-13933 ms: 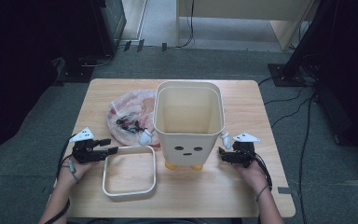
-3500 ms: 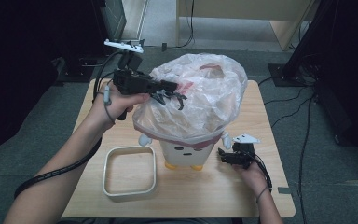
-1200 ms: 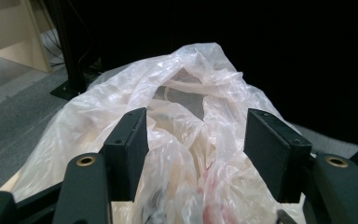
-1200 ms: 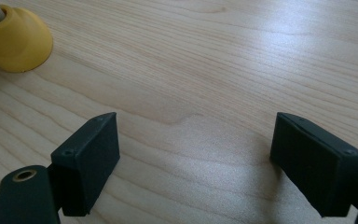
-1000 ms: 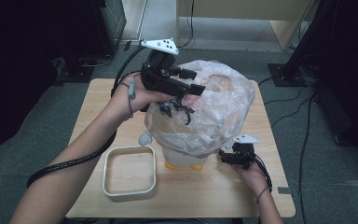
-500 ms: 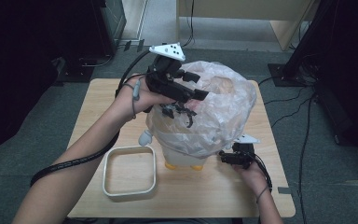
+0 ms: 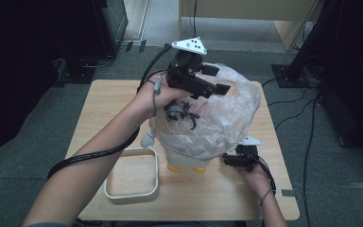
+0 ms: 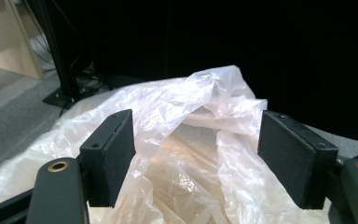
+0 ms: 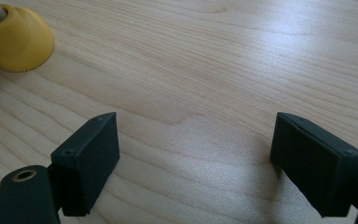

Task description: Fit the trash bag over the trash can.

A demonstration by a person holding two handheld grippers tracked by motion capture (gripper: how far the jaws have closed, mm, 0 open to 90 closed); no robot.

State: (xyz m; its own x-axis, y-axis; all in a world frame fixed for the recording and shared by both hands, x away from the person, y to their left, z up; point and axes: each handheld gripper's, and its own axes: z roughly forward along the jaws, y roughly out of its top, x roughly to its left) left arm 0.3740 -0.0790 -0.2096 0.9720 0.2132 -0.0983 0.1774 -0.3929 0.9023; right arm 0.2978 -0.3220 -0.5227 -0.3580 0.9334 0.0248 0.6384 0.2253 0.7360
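A clear plastic bag (image 7: 217,118) with black print is draped over a cream bin (image 7: 186,158) that stands on yellow feet (image 7: 176,167) at the middle of the table. My left gripper (image 7: 216,79) hovers over the bag's top. In the left gripper view it (image 8: 196,144) is open, and loose folds of the bag (image 8: 186,107) rise between the jaws without being pinched. My right gripper (image 7: 231,160) rests low on the table at the bin's right front. It (image 9: 196,158) stands open over bare wood, with one yellow foot (image 9: 16,39) to its far left.
A white rectangular ring-shaped frame (image 7: 131,194) lies on the wooden table (image 7: 104,104) at the front left of the bin. Dark furniture and cables surround the table on the grey floor.
My left gripper has moved a little right and farther over the bag's top. The bag has settled lower around the bin. The right gripper has stayed put.
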